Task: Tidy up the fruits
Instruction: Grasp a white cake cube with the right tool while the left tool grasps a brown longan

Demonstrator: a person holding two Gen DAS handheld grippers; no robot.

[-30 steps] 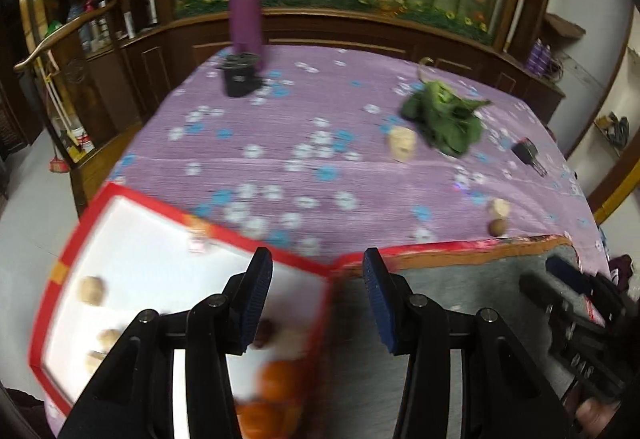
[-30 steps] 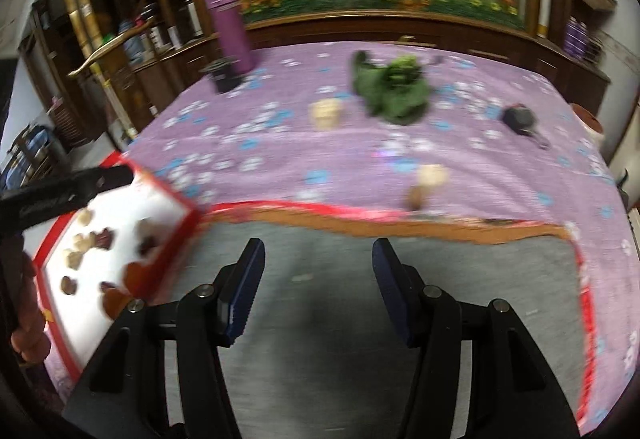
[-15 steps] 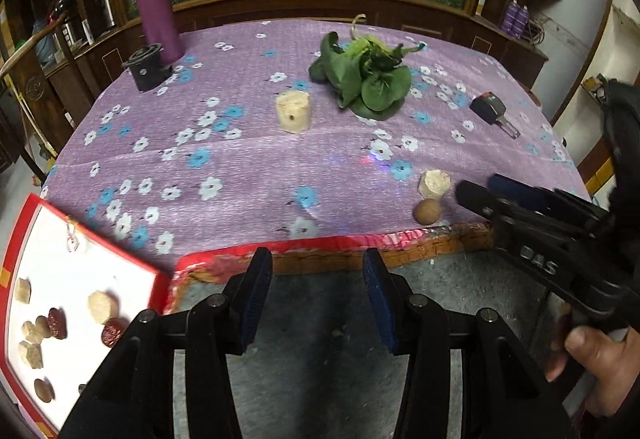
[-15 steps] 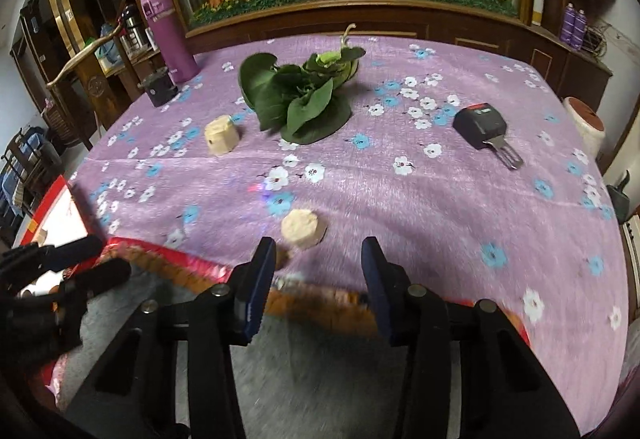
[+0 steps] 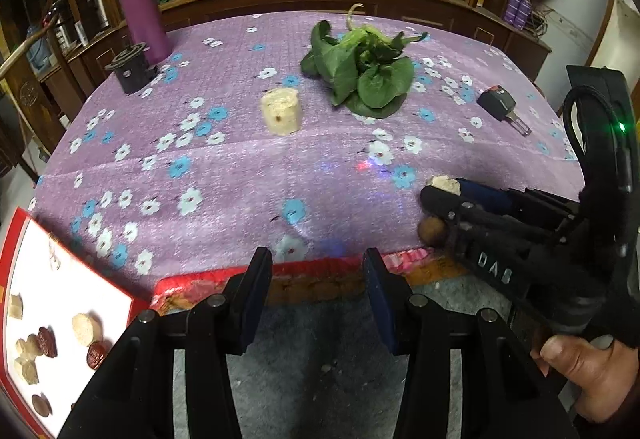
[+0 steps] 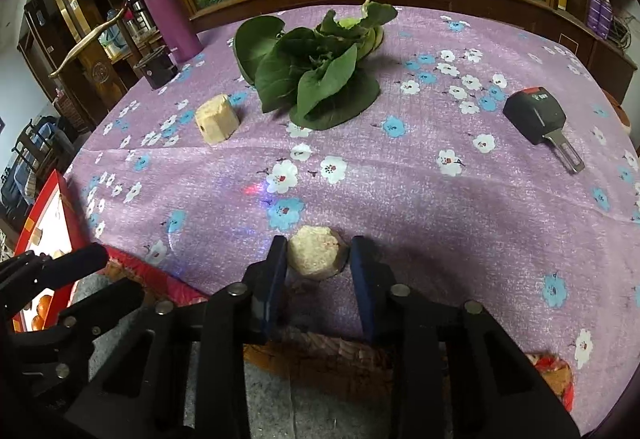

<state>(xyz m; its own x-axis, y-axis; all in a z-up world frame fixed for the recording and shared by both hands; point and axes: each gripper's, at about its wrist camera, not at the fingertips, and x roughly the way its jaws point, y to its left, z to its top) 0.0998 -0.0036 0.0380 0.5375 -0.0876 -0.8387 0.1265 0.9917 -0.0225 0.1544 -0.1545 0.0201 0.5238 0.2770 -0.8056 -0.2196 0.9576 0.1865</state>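
The right gripper [image 6: 319, 263] points down at the near edge of the purple flowered tablecloth [image 6: 400, 175], and its jaws have just been closing around a pale, faceted fruit chunk [image 6: 316, 251]. The chunk sits between the two blue pads; the left pad looks to be against it, while a thin dark gap shows by the right pad, so a firm grip cannot be told. The chunk is cream-coloured, rough on top, with cut flat sides. In the left wrist view a small brown round fruit [image 5: 431, 230] lies just beside the right gripper [image 5: 440, 195], touching or nearly touching its underside.

The left gripper [image 5: 318, 293] hangs partly open with nothing between its pads, over the red border of the cloth.

Farther out, a second pale chunk [image 6: 216, 118], taller and block-like, stands near a bunch of green leafy vegetable [image 6: 316, 67]. To the right lies a black seat-belt buckle clip [image 6: 538, 121] with a metal tongue. At the far left stand a purple flask [image 6: 166, 15] and a small black holder [image 6: 156, 69]. At the left edge sits a red-rimmed white tray [image 5: 60, 323] holding pale chunks and dark red dates. A person's hand [image 5: 592, 375] grips the right gripper's handle.
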